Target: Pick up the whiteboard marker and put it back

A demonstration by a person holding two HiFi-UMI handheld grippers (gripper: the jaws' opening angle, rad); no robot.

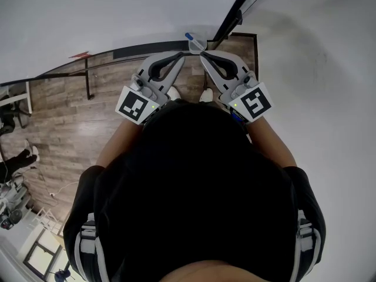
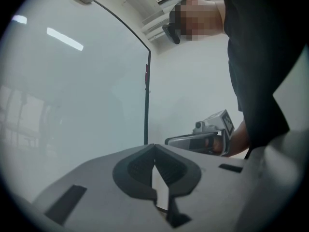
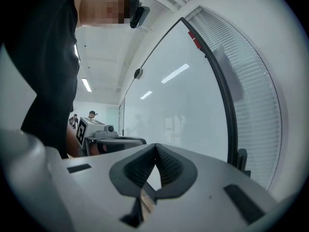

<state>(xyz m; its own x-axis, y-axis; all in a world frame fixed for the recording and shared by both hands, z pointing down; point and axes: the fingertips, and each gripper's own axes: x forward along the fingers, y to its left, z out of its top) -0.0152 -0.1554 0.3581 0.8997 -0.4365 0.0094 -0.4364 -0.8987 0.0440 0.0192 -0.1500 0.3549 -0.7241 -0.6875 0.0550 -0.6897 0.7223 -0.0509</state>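
Note:
A blue-capped whiteboard marker (image 1: 189,37) lies on the small grey tray (image 1: 198,44) at the foot of the whiteboard (image 1: 117,10). Both grippers point at it from just below, side by side. My left gripper (image 1: 181,55) is shut with its tips touching and nothing between them; my right gripper (image 1: 203,55) is shut and empty too. In the left gripper view the closed tips (image 2: 154,145) face the whiteboard pane (image 2: 72,91), with the right gripper (image 2: 203,140) beside them. In the right gripper view the closed tips (image 3: 155,145) face the board (image 3: 178,105); the marker is hidden in both.
A black frame post (image 1: 235,10) runs up right of the tray, with a white wall (image 1: 317,57) beyond. Wooden floor (image 1: 64,128) lies left, with a black stand bar (image 1: 88,78). Window blinds (image 3: 256,76) are right of the board. The person's body fills the lower head view.

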